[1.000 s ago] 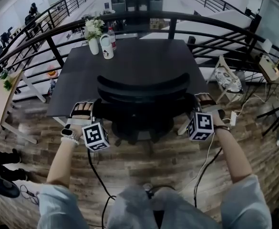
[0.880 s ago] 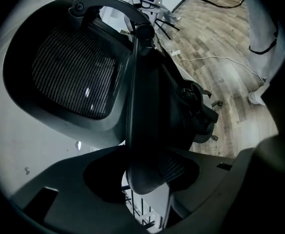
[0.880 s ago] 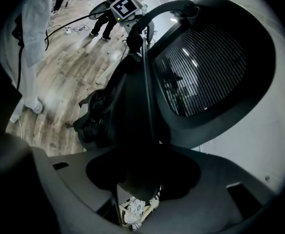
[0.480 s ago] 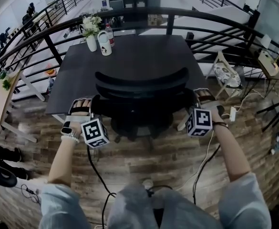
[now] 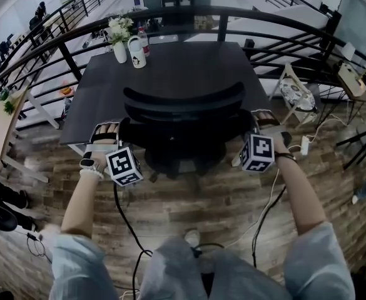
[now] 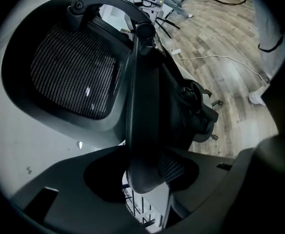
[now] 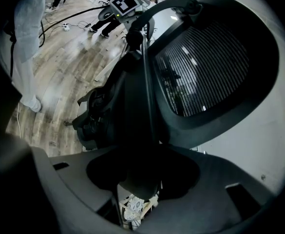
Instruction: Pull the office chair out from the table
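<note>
Over on the left, the left gripper is clamped on the chair's left armrest, the pad end wedged right between its jaws. Centre stage, the office chair is tucked in at the near edge of the dark table, mesh back towards the person and seat under the top, at the person's 12 o'clock. A vase of flowers and a mug sit up at the table's 11 o'clock. At the chair's 3 o'clock, the right gripper is closed on the right armrest in the same way. I'd call this chair fairly heavy but rigid in the frame. It should roll easily over the wooden floor, so a level, even tug on both arms ought to bring it straight back. The armrests are the sensible handholds, though smooth plastic could slip under the jaws, and pulling on one side alone would swivel it. Against a second ago, nothing has budged: the chair sits at the table as before, with both grips unchanged. Only the view has tipped, bringing a shoe into sight.
</note>
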Demonstrator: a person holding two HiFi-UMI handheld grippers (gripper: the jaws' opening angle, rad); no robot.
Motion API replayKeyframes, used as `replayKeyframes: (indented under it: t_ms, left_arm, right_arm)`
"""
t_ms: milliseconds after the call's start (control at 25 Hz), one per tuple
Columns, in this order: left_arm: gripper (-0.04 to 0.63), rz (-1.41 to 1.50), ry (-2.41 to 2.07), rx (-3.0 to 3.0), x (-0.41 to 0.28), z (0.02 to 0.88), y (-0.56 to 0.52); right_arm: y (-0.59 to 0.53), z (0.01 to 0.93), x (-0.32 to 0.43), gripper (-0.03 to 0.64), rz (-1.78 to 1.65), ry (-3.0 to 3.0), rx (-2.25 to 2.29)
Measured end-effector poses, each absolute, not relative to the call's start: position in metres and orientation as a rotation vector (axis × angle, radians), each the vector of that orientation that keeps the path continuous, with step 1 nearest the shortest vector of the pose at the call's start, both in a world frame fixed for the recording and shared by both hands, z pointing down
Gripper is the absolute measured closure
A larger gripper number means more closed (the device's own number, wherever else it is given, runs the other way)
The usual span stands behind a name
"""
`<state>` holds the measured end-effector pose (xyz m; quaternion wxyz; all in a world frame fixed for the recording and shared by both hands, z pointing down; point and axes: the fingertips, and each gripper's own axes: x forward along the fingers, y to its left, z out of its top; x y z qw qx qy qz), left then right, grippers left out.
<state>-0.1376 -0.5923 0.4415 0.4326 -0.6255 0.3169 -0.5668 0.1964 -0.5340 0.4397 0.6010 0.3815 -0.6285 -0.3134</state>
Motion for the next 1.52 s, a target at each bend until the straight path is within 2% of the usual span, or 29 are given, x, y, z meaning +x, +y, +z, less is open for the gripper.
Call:
replayKeyframes:
  t_ms: [920,1520]
  left_arm:
    - [0.394,-1.475,0.851,-1.529,-0.156,0.443,-0.52]
    - [0.394,-1.476,0.88,-1.546,-0.139,0.441,-0.406]
  right_arm:
    - [-0.459,0.439,0.178,0.434,-0.776,-1.501,0.882]
    - [-0.385,0.439,0.2,0.431,-0.746,-1.502,0.884]
